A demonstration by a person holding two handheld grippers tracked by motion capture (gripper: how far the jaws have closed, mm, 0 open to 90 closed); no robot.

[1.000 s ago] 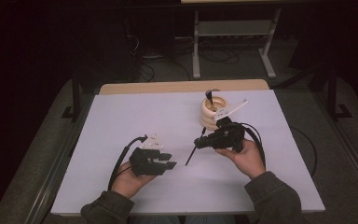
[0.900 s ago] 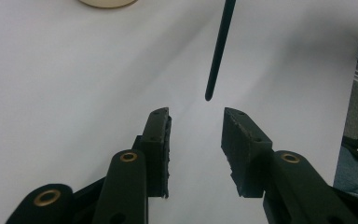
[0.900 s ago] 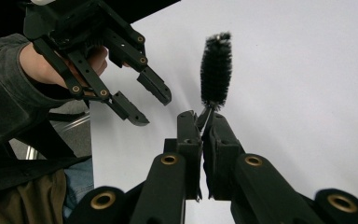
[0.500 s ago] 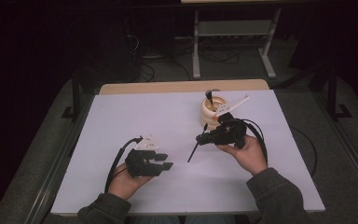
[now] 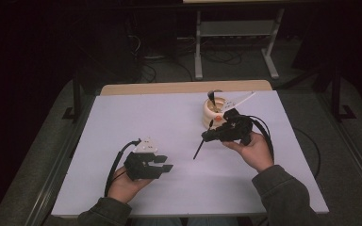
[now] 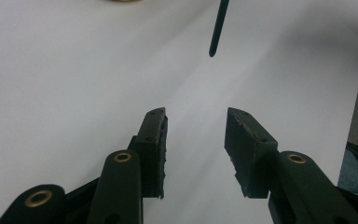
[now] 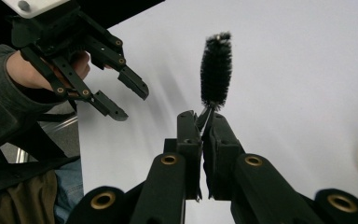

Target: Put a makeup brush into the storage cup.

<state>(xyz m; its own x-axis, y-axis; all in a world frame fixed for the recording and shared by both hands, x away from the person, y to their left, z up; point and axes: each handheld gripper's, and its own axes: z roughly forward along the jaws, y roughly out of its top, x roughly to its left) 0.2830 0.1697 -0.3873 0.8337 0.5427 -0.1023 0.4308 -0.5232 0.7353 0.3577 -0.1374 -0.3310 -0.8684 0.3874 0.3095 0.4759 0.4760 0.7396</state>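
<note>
A matte white table [image 5: 169, 122] carries a cream, ring-shaped holder [image 5: 215, 111] near its far edge. The right gripper [image 5: 207, 137] pinches a slim bottle brush [image 7: 215, 74] by its twisted wire stem; its black bristled head points straight away from the jaws, above the table. The left gripper [image 5: 166, 164] hovers nearby, jaws spread, holding nothing.

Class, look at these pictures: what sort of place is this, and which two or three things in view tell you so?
Probably a lab or workshop set up for recording. A bare white table stands on grey floor, loose cables lie beneath a metal-framed bench behind it, and the surroundings are dark.
</note>
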